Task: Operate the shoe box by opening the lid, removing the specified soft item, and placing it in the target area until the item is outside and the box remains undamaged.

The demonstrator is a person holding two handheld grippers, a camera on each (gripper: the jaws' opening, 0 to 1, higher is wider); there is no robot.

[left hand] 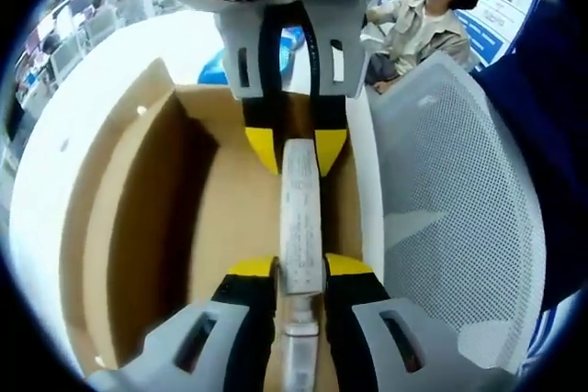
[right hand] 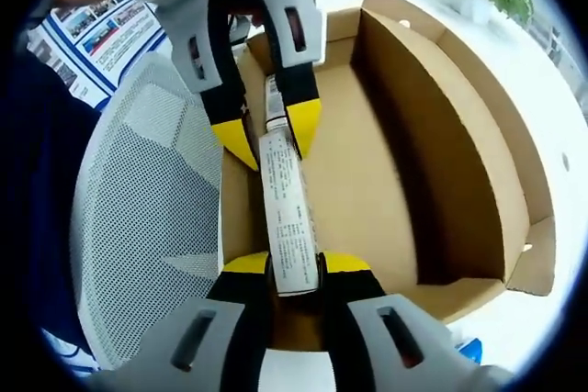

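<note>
Both grippers clamp 1 flat printed item point(left hand: 300, 218) over the open shoe box point(left hand: 138, 227): left gripper point(left hand: 300, 271) at 6 o'clock, right gripper point(right hand: 294, 265) opposite. The box sits on a white table point(right hand: 560, 135); a mesh chair point(left hand: 450, 199) at 3 o'clock, a seated person point(left hand: 423, 25) at 1.

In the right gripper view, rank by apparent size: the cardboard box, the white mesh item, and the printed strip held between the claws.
1. Box and mesh item: similar; the mesh sits nearer the camera, so unsure.
2. Printed strip: clearly smallest, gripped by the right claw and the left claw.
</note>
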